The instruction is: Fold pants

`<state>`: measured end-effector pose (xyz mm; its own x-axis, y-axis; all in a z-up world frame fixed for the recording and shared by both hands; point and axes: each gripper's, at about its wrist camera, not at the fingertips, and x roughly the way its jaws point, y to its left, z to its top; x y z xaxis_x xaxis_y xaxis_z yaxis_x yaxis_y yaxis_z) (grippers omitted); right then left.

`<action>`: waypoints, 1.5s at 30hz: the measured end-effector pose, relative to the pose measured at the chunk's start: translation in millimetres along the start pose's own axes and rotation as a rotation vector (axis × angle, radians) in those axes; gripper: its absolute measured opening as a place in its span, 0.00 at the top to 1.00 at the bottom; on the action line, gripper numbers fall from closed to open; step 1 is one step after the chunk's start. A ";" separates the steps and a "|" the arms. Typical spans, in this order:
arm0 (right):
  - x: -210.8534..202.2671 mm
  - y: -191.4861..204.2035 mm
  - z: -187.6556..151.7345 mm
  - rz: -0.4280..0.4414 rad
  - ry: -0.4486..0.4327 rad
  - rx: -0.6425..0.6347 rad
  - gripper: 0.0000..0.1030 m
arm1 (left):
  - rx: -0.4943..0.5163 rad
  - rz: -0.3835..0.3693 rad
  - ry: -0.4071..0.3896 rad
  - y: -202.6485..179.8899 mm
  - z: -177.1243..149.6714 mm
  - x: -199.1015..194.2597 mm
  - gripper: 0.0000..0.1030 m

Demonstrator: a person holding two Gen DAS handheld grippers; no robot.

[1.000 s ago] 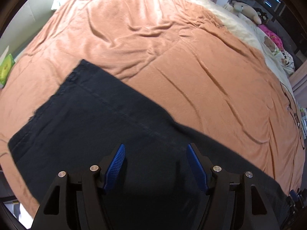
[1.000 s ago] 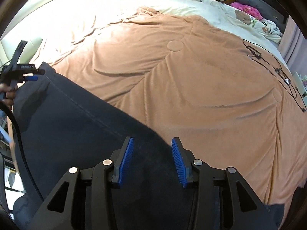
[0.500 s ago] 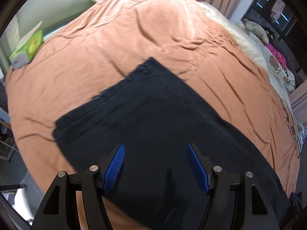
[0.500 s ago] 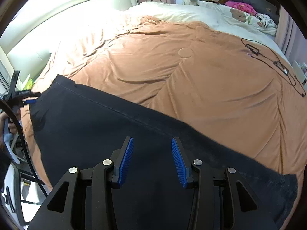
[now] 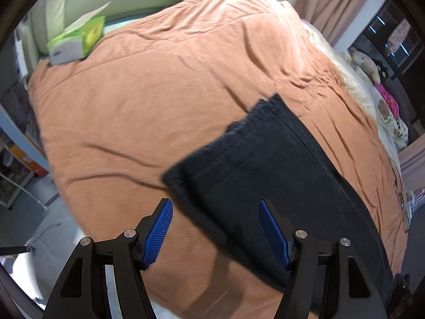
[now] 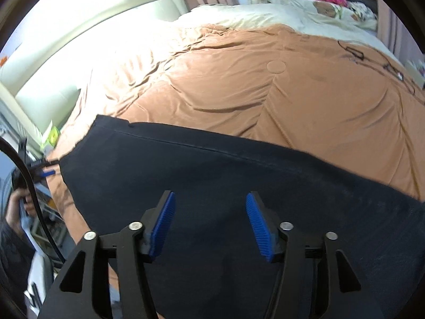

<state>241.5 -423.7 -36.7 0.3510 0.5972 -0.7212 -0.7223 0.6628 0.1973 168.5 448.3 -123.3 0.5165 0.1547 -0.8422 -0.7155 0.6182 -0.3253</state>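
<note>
Pants point(image 5: 268, 170) lie flat along the near edge of the bed point(image 5: 159, 101), hem end reaching toward the middle, with wide bare blanket beyond and to the left. Left gripper point(image 5: 216, 230) hangs open over the hem corner, gripping nothing. Right gripper point(image 6: 209, 224) is opening above the dark cloth, nothing between its jaws. Tissue box point(image 5: 77, 41) sits at the far corner, well apart

no readable text anywhere; green tissue box point(image 5: 79, 36) far left has print, too blurred to read.
</note>
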 end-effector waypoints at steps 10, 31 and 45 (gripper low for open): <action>1.6 26.3 1.2 0.067 0.006 0.093 0.40 | -0.039 -0.104 -0.016 23.0 9.7 -4.4 0.33; 54.9 8.3 -59.7 0.142 -0.001 0.102 0.35 | -0.072 -0.104 -0.019 18.0 19.7 25.8 0.54; 75.7 16.2 -67.0 0.140 0.060 0.095 0.35 | -0.093 -0.051 -0.007 24.3 10.2 37.1 0.93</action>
<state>216.4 -397.9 -132.5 0.2123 0.6606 -0.7201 -0.7009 0.6164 0.3589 175.1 476.9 -158.1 0.5562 0.1302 -0.8208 -0.7289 0.5509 -0.4065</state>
